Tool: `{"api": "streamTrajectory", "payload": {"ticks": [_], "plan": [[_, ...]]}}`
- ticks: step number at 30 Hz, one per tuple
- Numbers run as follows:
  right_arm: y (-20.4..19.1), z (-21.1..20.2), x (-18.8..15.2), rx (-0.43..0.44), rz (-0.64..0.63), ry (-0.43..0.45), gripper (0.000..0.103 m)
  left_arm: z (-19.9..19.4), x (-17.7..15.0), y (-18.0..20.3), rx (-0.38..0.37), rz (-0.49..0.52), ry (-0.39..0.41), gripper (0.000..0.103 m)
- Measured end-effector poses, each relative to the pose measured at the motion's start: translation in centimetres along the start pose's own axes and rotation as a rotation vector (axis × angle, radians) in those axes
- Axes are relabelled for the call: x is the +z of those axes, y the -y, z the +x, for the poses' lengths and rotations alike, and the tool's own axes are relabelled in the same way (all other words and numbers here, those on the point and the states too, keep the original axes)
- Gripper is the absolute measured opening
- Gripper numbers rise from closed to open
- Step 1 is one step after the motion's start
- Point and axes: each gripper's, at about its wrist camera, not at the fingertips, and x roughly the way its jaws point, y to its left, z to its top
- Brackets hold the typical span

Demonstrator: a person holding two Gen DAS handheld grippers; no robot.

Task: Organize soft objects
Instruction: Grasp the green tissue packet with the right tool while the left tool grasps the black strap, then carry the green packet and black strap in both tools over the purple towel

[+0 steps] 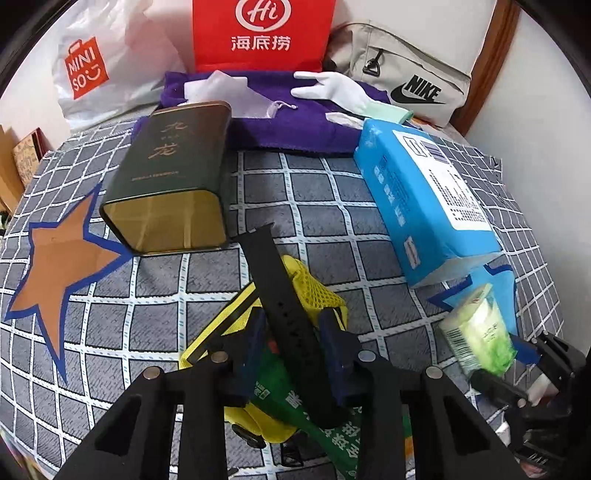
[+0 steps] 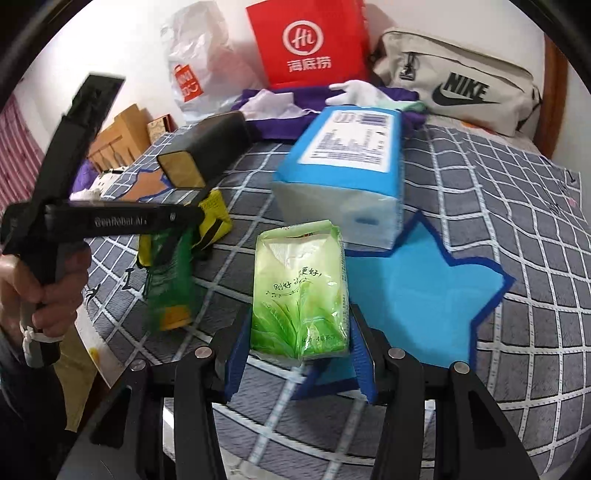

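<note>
My left gripper (image 1: pixel 293 328) is shut on a black watch strap (image 1: pixel 284 291), held above a yellow mesh pouch (image 1: pixel 314 288) and a green packet (image 1: pixel 306 417). My right gripper (image 2: pixel 299 347) is shut on a green tissue pack (image 2: pixel 301 288), held over the grey checked cloth (image 2: pixel 480 192) at the edge of a blue star (image 2: pixel 424 291). The green tissue pack also shows in the left wrist view (image 1: pixel 476 328). A large blue tissue pack (image 1: pixel 424 206) lies behind it. An orange star (image 1: pixel 62 266) lies at the left.
A dark green tin (image 1: pixel 173 177) lies on its side beside the orange star. A purple towel (image 1: pixel 280 122) with a white glove (image 1: pixel 332 88) lies at the back. A red paper bag (image 1: pixel 262 33), a Miniso bag (image 1: pixel 96 66) and a Nike bag (image 1: pixel 406 85) stand behind.
</note>
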Motion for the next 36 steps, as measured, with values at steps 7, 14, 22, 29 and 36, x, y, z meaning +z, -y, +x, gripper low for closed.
{"api": "streamTrajectory", "payload": {"ticks": [7, 14, 22, 29, 36], "plan": [[0.8, 0.7, -0.1, 0.02, 0.013, -0.006, 0.049, 0.0, -0.2, 0.3, 0.04, 0.024, -0.02, 0.032], [1.0, 1.0, -0.2, 0.03, 0.012, -0.008, 0.049, -0.6, -0.2, 0.1, 0.03, 0.031, 0.011, 0.021], [0.9, 1.2, -0.1, 0.014, -0.004, -0.018, 0.049, 1.2, 0.1, -0.1, 0.042, 0.024, -0.033, 0.023], [0.6, 1.0, 0.3, 0.003, -0.008, -0.013, 0.049, 0.2, -0.1, -0.7, -0.001, 0.018, 0.022, 0.021], [-0.2, 0.3, 0.7, -0.014, -0.04, 0.003, 0.047, -1.9, 0.1, -1.3, -0.029, 0.007, 0.07, 0.02]]}}
